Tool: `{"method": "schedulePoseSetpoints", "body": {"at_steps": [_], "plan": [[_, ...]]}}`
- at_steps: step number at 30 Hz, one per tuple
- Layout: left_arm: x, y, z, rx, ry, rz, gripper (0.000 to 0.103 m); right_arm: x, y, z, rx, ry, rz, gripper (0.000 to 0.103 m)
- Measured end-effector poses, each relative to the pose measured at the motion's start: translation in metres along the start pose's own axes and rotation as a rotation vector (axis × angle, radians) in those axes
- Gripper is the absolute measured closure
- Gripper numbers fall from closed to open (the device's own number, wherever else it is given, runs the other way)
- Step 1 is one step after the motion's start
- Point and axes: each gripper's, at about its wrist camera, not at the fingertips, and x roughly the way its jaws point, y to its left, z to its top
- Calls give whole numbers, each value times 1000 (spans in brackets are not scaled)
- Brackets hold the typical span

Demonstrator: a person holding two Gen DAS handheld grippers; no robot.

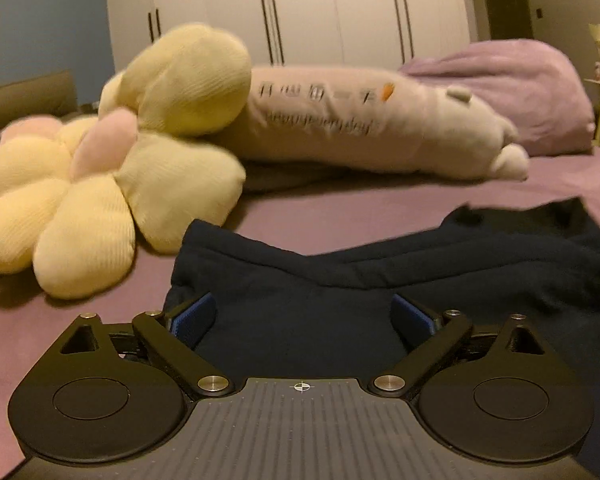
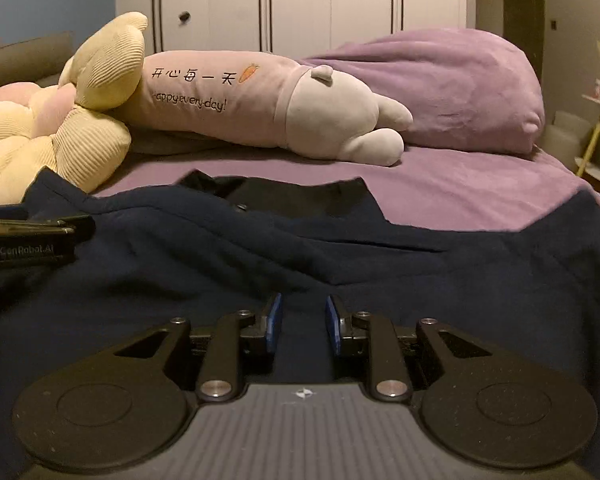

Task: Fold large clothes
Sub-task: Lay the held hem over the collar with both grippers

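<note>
Jaws: left gripper (image 1: 302,316) spread wide, right gripper (image 2: 302,322) narrowly parted, both empty | navy garment (image 2: 260,256) rumpled on bed (image 2: 460,192), under both | we judge it soft, thick, heavyish; take hem edges | plush toys (image 2: 260,108) beyond.

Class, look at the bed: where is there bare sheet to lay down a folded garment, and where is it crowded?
Bare purple sheet lies between the dark garment and the long plush pillow, widening toward the purple pillow. It is crowded on the left, where the flower cushion touches the garment's corner.
</note>
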Motion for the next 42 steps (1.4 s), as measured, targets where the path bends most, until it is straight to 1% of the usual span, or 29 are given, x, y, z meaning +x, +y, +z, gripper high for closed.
{"method": "schedulePoseSetpoints", "body": {"at_steps": [1, 4, 5, 6, 8, 9, 12, 13, 14, 15, 18, 20, 22, 24, 25, 26, 28, 29, 30, 31, 32, 33, 34, 36, 37, 38, 39, 41, 42], "plan": [[5, 2, 0, -13, 3, -2, 2, 3, -9, -1, 43, -15, 28, 81], [8, 8, 6, -19, -9, -15, 2, 9, -25, 4, 108, -29, 78, 82], [10, 12, 8, -15, -14, 3, 2, 8, -30, 7, 113, -36, 78, 84], [14, 16, 10, -21, -9, 28, 2, 7, -36, 11, 109, -52, 39, 84], [23, 32, 11, -75, 19, 53, 2, 5, -54, 17, 125, -75, -29, 84], [28, 44, 9, -126, 38, 42, 1, 4, -68, 18, 157, -79, -73, 84], [42, 71, -1, -287, 87, -56, 0, 2, -108, 13, 273, -88, -103, 84], [45, 76, -4, -317, 90, -82, 0, 3, -120, 9, 336, -87, -89, 89], [47, 79, -6, -340, 91, -100, 0, 3, -133, 1, 411, -94, -59, 96], [48, 83, -8, -364, 92, -116, 0, 5, -141, -6, 467, -100, -41, 99], [44, 97, -12, -452, 82, -166, 0, 8, -146, -11, 512, -110, -13, 99], [40, 108, -16, -502, 106, -195, 1, 5, -152, -12, 549, -116, 12, 99], [27, 116, -20, -492, 123, -234, 1, -5, -159, -15, 611, -124, 40, 98], [5, 117, -24, -401, 154, -239, 0, -24, -167, -24, 669, -104, 95, 95], [-4, 119, -28, -377, 181, -251, 0, -38, -171, -32, 693, -88, 121, 94], [-14, 127, -34, -378, 200, -292, 0, -52, -177, -37, 707, -72, 133, 94], [-40, 148, -50, -413, 231, -360, 0, -97, -187, -51, 687, -47, 113, 91], [-52, 157, -58, -416, 244, -375, 0, -119, -193, -58, 659, -38, 87, 91], [-65, 165, -67, -413, 255, -382, 0, -142, -198, -68, 643, -40, 89, 91], [-76, 171, -74, -415, 261, -407, 0, -164, -203, -78, 641, -21, 88, 88], [-84, 176, -79, -422, 271, -435, 0, -180, -207, -86, 637, 10, 76, 63], [-91, 179, -83, -431, 286, -472, 0, -195, -209, -94, 634, 33, 72, 50], [-94, 180, -84, -439, 300, -520, 1, -207, -211, -103, 639, 32, 117, 42], [-100, 176, -83, -428, 309, -580, 6, -214, -212, -114, 682, 58, 212, 43], [-102, 172, -80, -406, 309, -582, 6, -214, -211, -118, 702, 71, 253, 44], [-104, 167, -78, -379, 305, -575, 9, -212, -207, -119, 695, 93, 281, 49], [-105, 165, -77, -353, 304, -568, 15, -212, -204, -120, 664, 105, 289, 51], [-98, 161, -76, -324, 328, -554, 21, -209, -194, -119, 576, 113, 275, 63], [-94, 162, -77, -329, 339, -555, 24, -206, -194, -119, 571, 118, 290, 64]]}}
